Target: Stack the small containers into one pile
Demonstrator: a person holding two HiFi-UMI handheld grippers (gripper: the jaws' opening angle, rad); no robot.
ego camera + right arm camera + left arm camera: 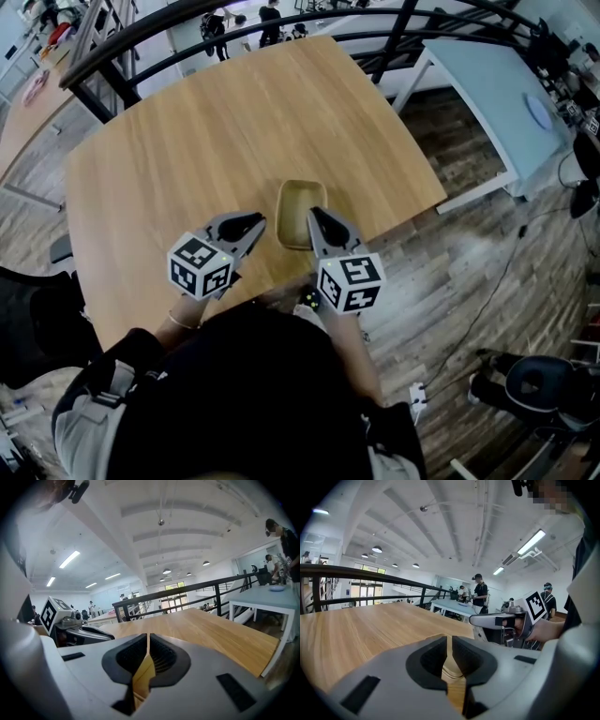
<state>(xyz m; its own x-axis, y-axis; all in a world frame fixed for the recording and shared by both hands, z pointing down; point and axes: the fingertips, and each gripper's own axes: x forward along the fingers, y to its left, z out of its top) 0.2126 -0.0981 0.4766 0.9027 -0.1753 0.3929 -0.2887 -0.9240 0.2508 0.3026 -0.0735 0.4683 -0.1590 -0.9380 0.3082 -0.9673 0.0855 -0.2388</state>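
The head camera looks steeply down on the wooden counter (234,122) from above the person (244,394). Each gripper camera rides close behind its own fingers (426,660), facing almost level across that same counter toward the far railing (187,588).

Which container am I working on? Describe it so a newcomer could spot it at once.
Start at the big wooden table and go to its near edge. There, between the tips of the left hand-held gripper and the right hand-held gripper, sits the container. It is a shallow olive-tan tray with rounded corners, the only item on the tabletop.
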